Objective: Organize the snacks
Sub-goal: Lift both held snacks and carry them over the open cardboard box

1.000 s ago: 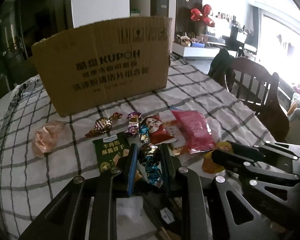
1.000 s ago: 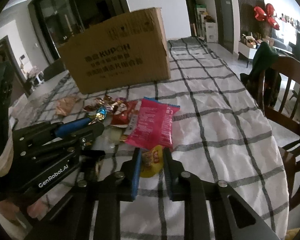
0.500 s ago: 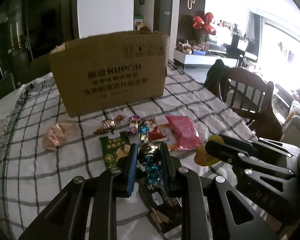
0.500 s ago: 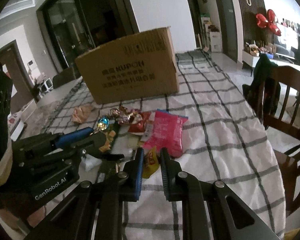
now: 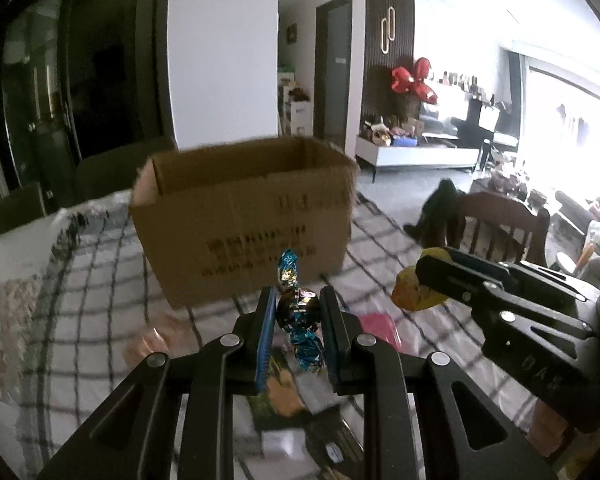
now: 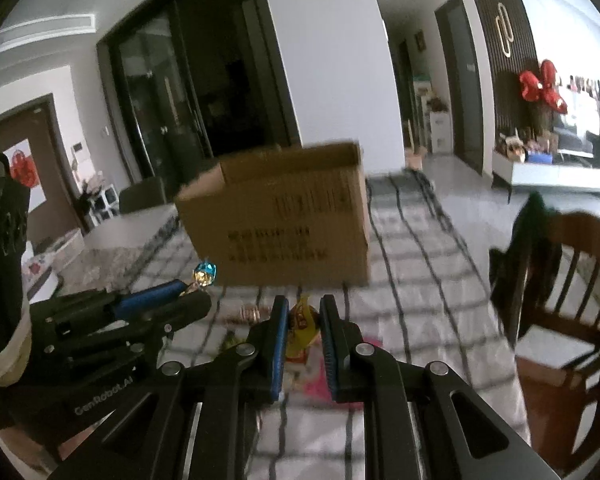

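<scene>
Snacks are clamped, a foil candy (image 5: 298, 312) in the left tool (image 5: 298, 300), a yellow packet (image 6: 302, 330) in the right tool (image 6: 304, 320), before the open-topped cardboard box (image 5: 244, 216).

Blue-foil candy (image 5: 298, 316) held aloft; yellow packet (image 6: 302, 326) likewise

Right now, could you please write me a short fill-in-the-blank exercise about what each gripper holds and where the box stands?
1. The left gripper is shut on a foil-wrapped candy whose twisted ends are ____ in colour.
2. The right gripper is shut on a small ____ snack packet.
3. The cardboard box behind the snacks stands with its top ____.
4. The table is covered by a white tablecloth with a dark ____ pattern.

Missing words: blue; yellow; open; checked
</scene>
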A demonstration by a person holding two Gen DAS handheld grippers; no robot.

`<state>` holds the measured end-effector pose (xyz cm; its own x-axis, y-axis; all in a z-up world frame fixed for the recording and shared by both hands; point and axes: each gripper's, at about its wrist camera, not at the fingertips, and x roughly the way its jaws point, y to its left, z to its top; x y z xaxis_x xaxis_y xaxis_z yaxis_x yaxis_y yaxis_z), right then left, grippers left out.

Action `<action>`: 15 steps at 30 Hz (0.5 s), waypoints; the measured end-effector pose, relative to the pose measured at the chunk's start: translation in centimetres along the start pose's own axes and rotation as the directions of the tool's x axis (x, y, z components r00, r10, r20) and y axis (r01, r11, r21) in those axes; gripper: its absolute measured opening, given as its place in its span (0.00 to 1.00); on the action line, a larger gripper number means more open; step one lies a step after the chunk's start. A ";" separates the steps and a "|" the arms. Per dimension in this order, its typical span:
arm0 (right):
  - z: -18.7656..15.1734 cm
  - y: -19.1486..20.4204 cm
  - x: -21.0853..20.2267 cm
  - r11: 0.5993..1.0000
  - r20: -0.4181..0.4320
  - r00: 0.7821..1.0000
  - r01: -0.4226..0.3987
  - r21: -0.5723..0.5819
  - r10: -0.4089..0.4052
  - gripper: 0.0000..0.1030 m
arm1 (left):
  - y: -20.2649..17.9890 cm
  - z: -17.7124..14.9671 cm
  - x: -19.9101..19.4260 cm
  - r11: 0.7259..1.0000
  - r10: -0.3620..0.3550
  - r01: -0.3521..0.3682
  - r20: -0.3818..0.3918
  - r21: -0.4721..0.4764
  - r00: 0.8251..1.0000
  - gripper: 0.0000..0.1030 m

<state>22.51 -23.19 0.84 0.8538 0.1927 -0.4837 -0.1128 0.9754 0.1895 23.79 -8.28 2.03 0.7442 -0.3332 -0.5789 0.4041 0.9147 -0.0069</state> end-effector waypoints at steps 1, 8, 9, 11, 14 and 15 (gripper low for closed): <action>0.6 0.0 0.0 1.000 0.015 1.000 -0.002 -0.003 0.002 0.17 | 0.1 0.5 -0.1 1.000 0.008 -0.008 0.010 0.003 1.000 0.22; 5.7 0.2 0.6 1.000 0.107 0.994 -0.018 -0.012 0.019 0.17 | 1.7 5.0 -0.5 0.999 0.044 -0.045 0.072 0.009 0.996 0.22; 6.5 0.2 1.0 1.000 0.116 0.993 -0.021 -0.018 0.023 0.17 | 2.0 5.8 -0.4 0.998 0.055 -0.056 0.080 0.008 0.995 0.22; 7.8 0.3 1.5 0.999 0.129 0.991 -0.031 -0.024 0.034 0.17 | 2.4 7.1 0.0 0.998 0.063 -0.064 0.086 0.008 0.994 0.22; 9.7 0.4 2.7 0.998 0.137 0.989 -0.041 -0.043 0.046 0.17 | 3.3 8.9 0.9 0.998 0.069 -0.069 0.076 0.000 0.995 0.22; 10.4 0.5 3.2 0.998 0.139 0.989 -0.043 -0.050 0.049 0.17 | 3.7 9.6 1.4 0.997 0.071 -0.071 0.070 -0.008 0.995 0.22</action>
<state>30.50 -23.20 8.22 0.9095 0.2237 -0.3504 -0.1743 0.9704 0.1672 31.46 -7.55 8.99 0.8064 -0.2821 -0.5197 0.3460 0.9378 0.0278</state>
